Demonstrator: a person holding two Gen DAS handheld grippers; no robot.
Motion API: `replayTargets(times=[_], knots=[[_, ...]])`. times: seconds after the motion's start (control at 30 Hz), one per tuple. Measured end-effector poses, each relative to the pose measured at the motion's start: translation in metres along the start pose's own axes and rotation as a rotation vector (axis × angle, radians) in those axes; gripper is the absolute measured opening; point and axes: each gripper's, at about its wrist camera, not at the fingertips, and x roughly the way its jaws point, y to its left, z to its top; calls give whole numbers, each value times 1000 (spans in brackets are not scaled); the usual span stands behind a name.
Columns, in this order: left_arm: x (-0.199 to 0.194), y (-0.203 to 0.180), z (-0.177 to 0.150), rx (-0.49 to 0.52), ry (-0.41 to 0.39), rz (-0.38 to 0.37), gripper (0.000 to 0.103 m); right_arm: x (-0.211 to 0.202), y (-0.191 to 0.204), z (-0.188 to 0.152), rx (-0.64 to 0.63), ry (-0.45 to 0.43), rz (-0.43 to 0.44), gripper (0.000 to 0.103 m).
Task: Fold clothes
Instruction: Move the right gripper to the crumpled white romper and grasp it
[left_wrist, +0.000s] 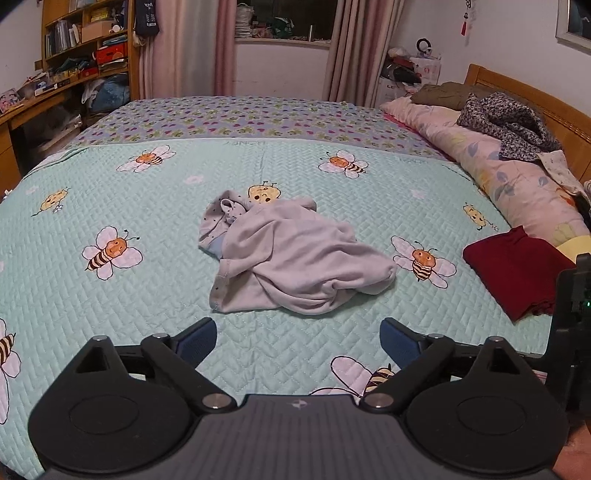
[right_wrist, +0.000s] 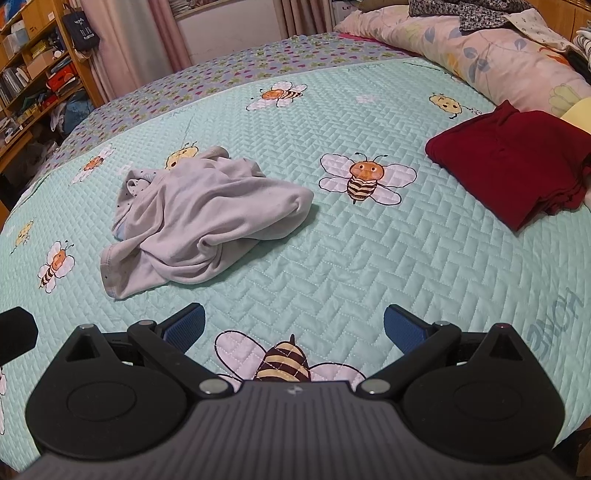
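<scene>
At about 10 o'clock in the left wrist view stands a wooden bookshelf (left_wrist: 85, 40); its shelves are full of books, boxes and small things that I cannot name exactly.

The bed with the mint green quilted bee-pattern cover (left_wrist: 110, 302) carries everything of the task. The crumpled pale grey soft garment (left_wrist: 291, 262) lies in a heap near the middle of the cover, at 12 o'clock from the left hand-held gripper (left_wrist: 298, 338) and at about 11 o'clock from the right hand-held gripper (right_wrist: 293, 326). It is bunched, with a dotted inner part showing at its far left end, so I judge it is not yet spread and its folding is not begun. It lies in the middle probably because there both grippers can reach it and the cover around it gives flat space.

Both hand-held grippers hang above the near edge of the bed, apart from the garment. Each has its 2 blue-padded fingers wide apart and nothing between them.

At 3 o'clock lies a dark red folded cloth (right_wrist: 513, 166), flat and well apart from the grey garment; I think it is 1 finished piece put aside. Behind it, along the wooden headboard (left_wrist: 524, 92), a pink flowered rolled quilt (left_wrist: 491, 162) holds a speckled dark garment (left_wrist: 506, 122) on top.
</scene>
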Motion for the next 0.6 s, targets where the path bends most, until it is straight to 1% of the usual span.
replayTargets(times=[0.13, 0.17, 0.3, 0.4, 0.47, 0.5, 0.53, 0.6], knots=[[2, 1, 1, 5, -5, 5, 97, 0, -2, -1, -1, -1, -1, 102], [4, -1, 0, 10, 5, 15, 97, 0, -1, -2, -1, -2, -1, 102], [6, 11, 0, -30, 7, -15, 98, -2, -2, -1, 7, -2, 3, 102], [13, 17, -2, -45, 28, -17, 100, 0, -1, -2, 6, 0, 1, 102], [21, 21, 1, -66, 56, -11, 102, 2, -1, -2, 7, 4, 3, 102], [31, 27, -1, -85, 90, 15, 102, 4, -2, -2, 11, 8, 10, 102], [41, 33, -2, -104, 124, 42, 102, 6, -3, -2, 19, 11, 27, 102], [64, 46, -8, -123, 187, 82, 102, 8, -9, 0, 44, -17, 102, 102]])
